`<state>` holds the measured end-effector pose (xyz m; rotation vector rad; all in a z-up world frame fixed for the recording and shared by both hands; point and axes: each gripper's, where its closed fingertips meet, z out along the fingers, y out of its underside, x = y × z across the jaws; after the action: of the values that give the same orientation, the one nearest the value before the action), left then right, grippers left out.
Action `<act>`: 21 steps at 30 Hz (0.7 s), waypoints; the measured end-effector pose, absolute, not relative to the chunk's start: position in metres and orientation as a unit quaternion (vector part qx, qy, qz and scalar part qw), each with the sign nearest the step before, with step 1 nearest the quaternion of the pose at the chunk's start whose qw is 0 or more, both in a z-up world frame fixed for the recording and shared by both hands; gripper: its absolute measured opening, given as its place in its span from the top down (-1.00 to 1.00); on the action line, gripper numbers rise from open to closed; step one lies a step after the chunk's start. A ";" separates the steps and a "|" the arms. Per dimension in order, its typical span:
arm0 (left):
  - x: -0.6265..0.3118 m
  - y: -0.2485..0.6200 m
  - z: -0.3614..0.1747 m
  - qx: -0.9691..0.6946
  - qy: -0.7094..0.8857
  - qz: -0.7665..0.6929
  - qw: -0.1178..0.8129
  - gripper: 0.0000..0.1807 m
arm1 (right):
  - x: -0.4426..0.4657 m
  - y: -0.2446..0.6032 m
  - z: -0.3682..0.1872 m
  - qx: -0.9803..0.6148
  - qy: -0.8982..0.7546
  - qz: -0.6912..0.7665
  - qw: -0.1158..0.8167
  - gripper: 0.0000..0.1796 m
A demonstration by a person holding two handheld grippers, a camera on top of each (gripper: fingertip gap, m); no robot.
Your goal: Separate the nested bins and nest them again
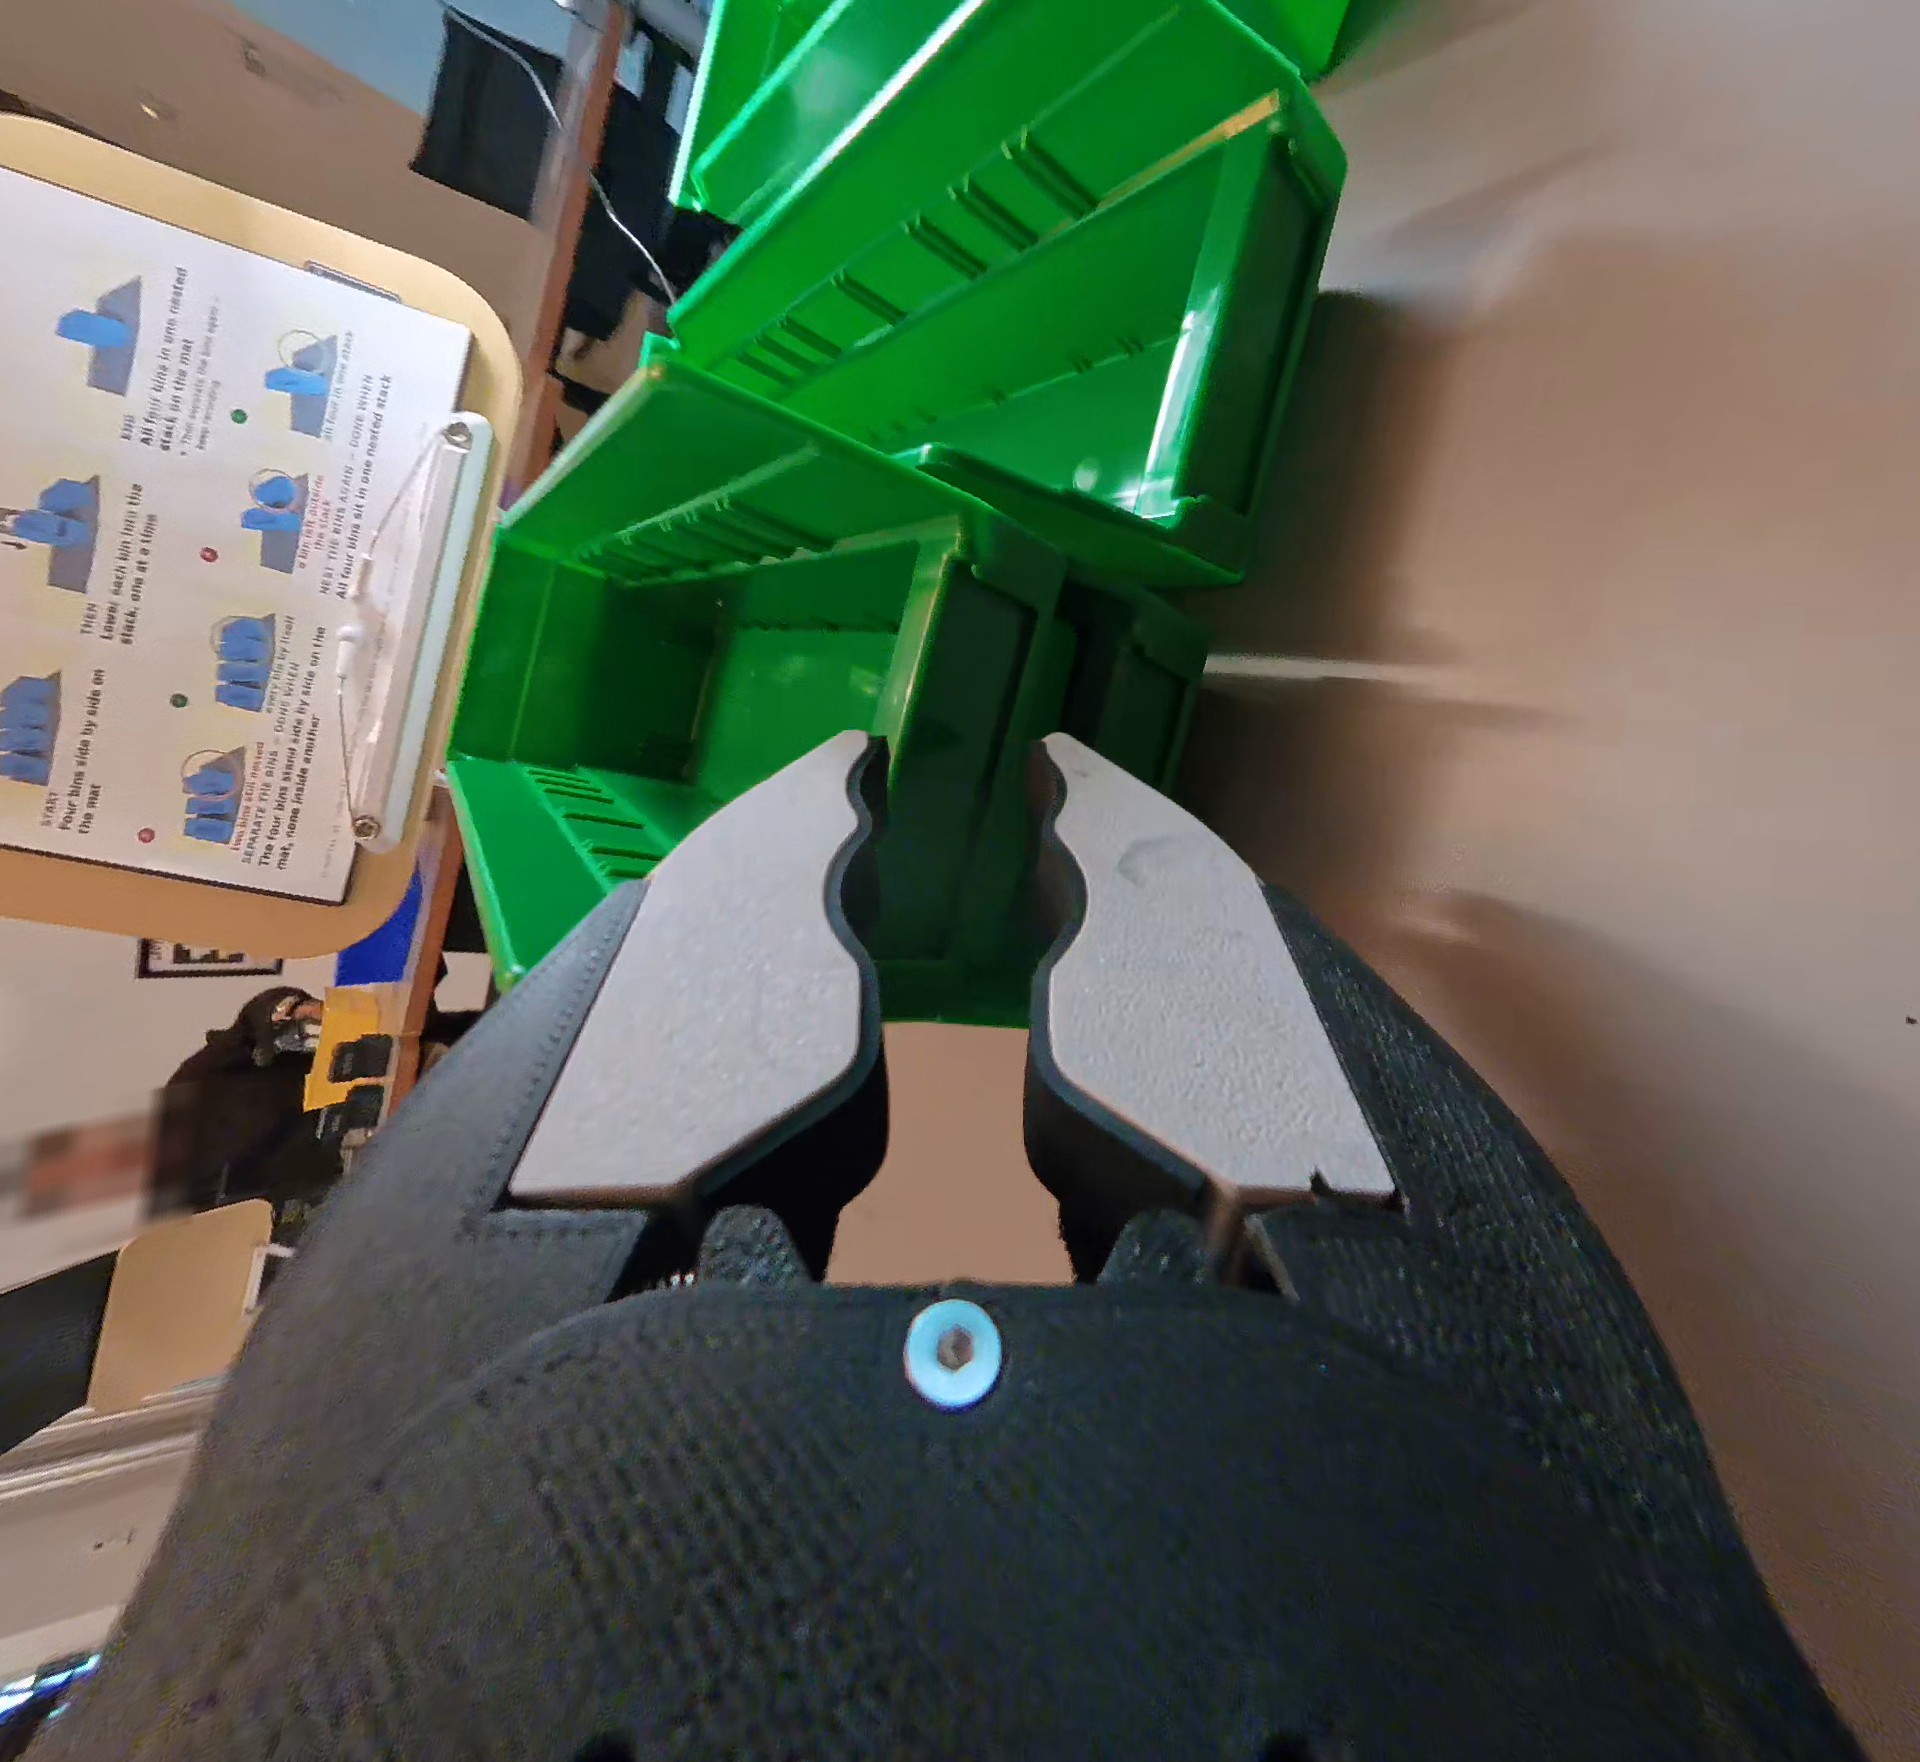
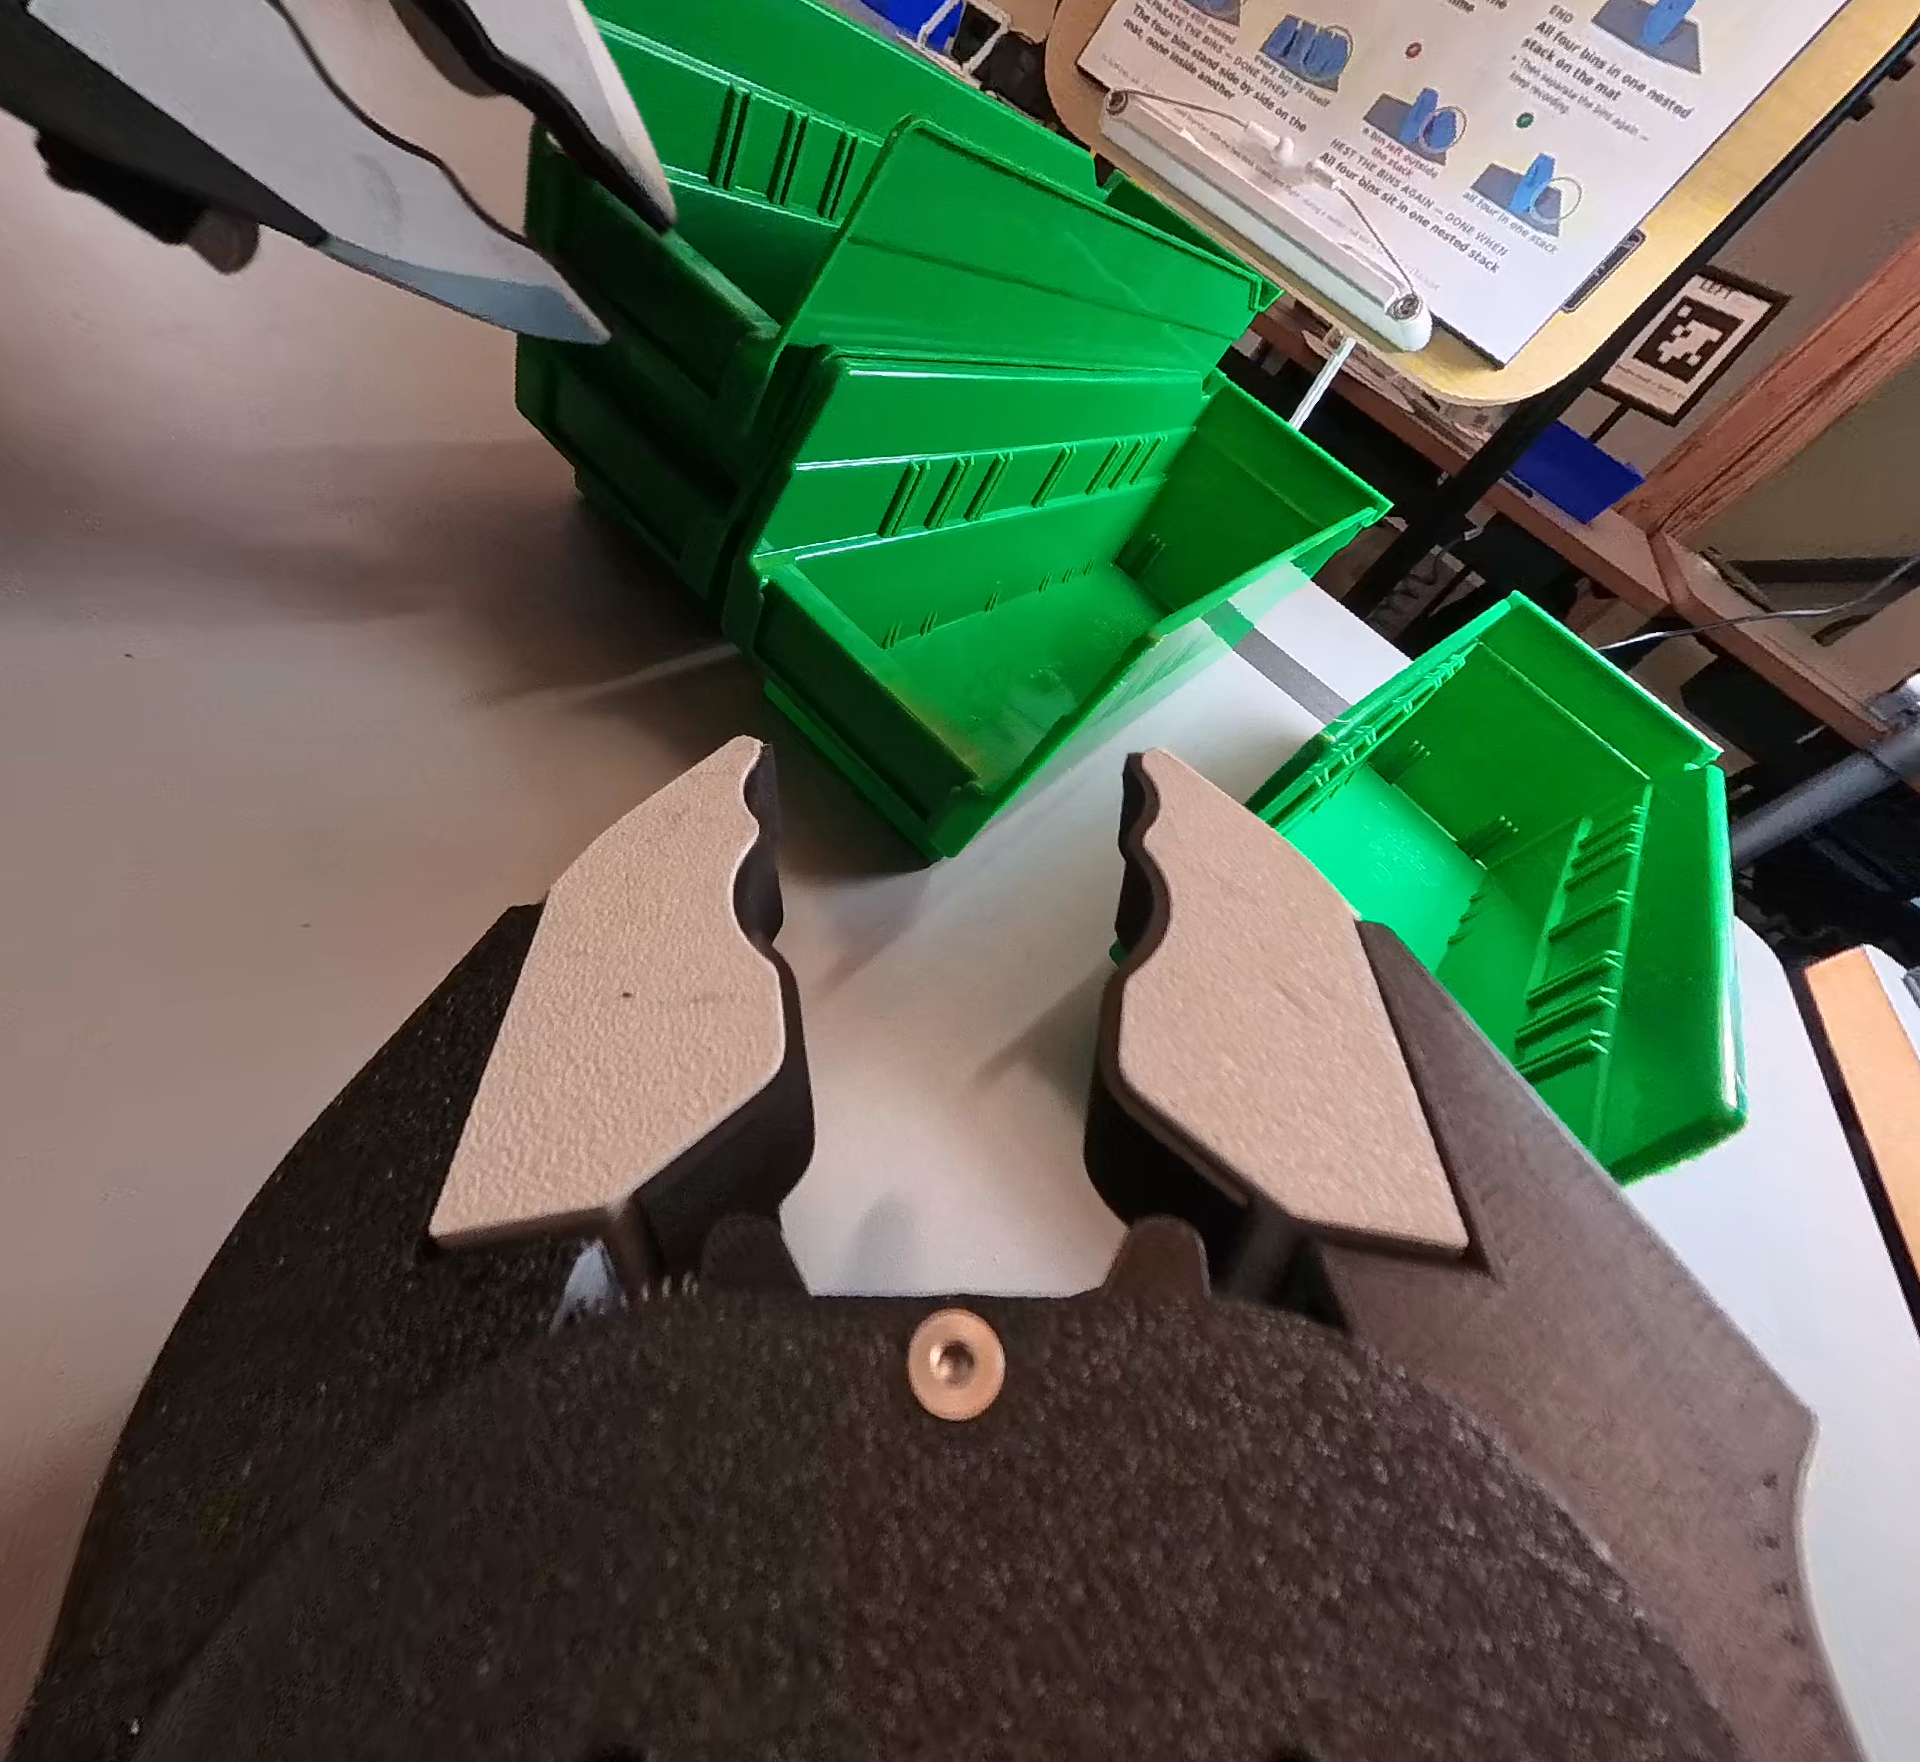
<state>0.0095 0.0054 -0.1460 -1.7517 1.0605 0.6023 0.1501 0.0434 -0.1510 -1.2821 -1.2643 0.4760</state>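
Observation:
Several green plastic bins stand open on a pale table (image 2: 312, 673). My left gripper (image 1: 956, 756) is shut on the front wall of the leftmost bin (image 1: 644, 673), one finger inside and one outside. The right wrist view shows that gripper (image 2: 623, 268) at the upper left, holding the bin (image 2: 997, 258) tilted; another bin front shows just beneath it. A middle bin (image 2: 1018, 652) sits beside it, and a separate bin (image 2: 1507, 881) stands to the right. My right gripper (image 2: 945, 767) is open and empty, low over the table between the middle and right bins.
An instruction sheet on a wooden clipboard stand (image 2: 1455, 50) rises behind the bins, also in the left wrist view (image 1: 208, 517). Wooden shelving (image 2: 1766, 465) and clutter lie beyond the table's far edge. Bare table surface lies left of the bins. The tips of one gripper are about 15 centimeters away from the tips of the other.

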 end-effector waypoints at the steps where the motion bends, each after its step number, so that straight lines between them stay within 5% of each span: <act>1: 0.011 0.002 -0.143 -0.712 0.432 0.242 0.498 0.70 | 0.150 0.044 -0.151 -0.553 -0.544 0.205 0.597 0.30; 10: -0.017 -0.063 -0.114 -0.747 0.214 -0.019 0.629 0.56 | 0.142 0.041 -0.160 -0.549 -0.569 0.194 0.581 0.31; 21: -0.097 -0.091 -0.142 -0.776 0.052 -0.029 0.627 0.44 | 0.093 0.036 -0.167 -0.474 -0.736 0.039 0.482 0.30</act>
<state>-0.0969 -0.0910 -0.1423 -1.7797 0.1201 -0.0667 0.0928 0.0362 -0.1671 -1.1545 -1.7934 0.0945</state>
